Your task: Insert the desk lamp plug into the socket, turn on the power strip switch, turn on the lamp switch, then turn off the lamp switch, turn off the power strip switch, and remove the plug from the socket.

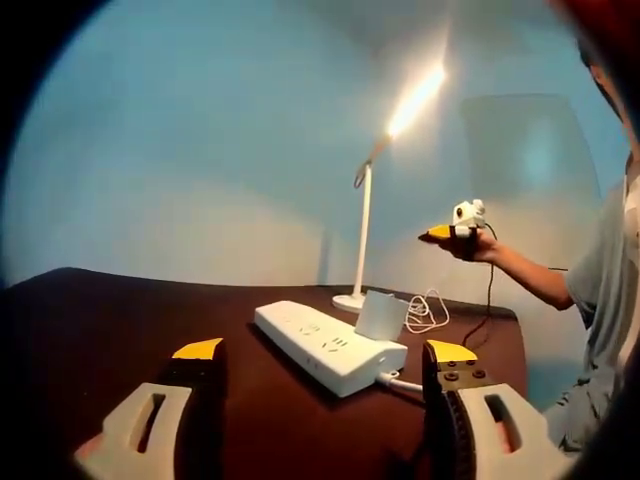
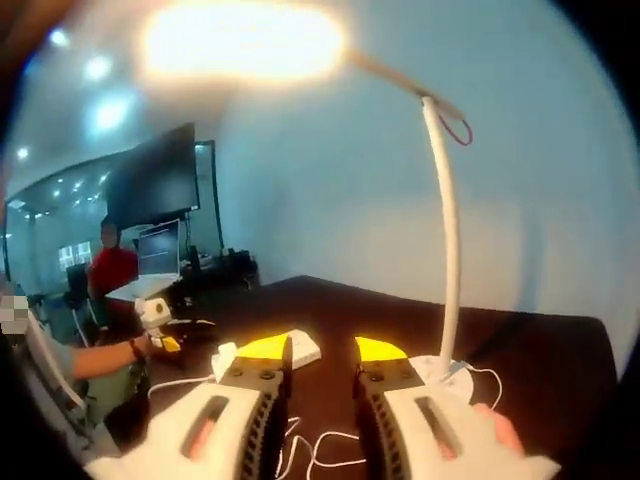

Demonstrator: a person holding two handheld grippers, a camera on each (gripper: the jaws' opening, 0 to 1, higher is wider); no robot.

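On the dark desk (image 1: 120,330) the white power strip (image 1: 328,346) lies between the left gripper's (image 1: 325,352) fingers, which stand wide apart and hold nothing. A white plug (image 1: 377,315) stands in the strip's far end, its thin cord (image 1: 428,310) looping loosely toward the lamp base (image 1: 349,301). The desk lamp (image 1: 366,215) is lit, its head (image 1: 416,100) glowing on a slim upright stem.

The plug looks like light, rigid plastic, best pinched across its flat sides and pulled straight out; the strip is light enough that it will probably lift unless held down. The cord is soft and no place to pull.

The left gripper view shows the strip, the plug and the right gripper raised in a person's hand (image 1: 470,245) beside the lamp. The right gripper view shows the right gripper (image 2: 322,350) with fingers open by a narrow gap and empty, near the lamp base, plus screens and a seated person behind.
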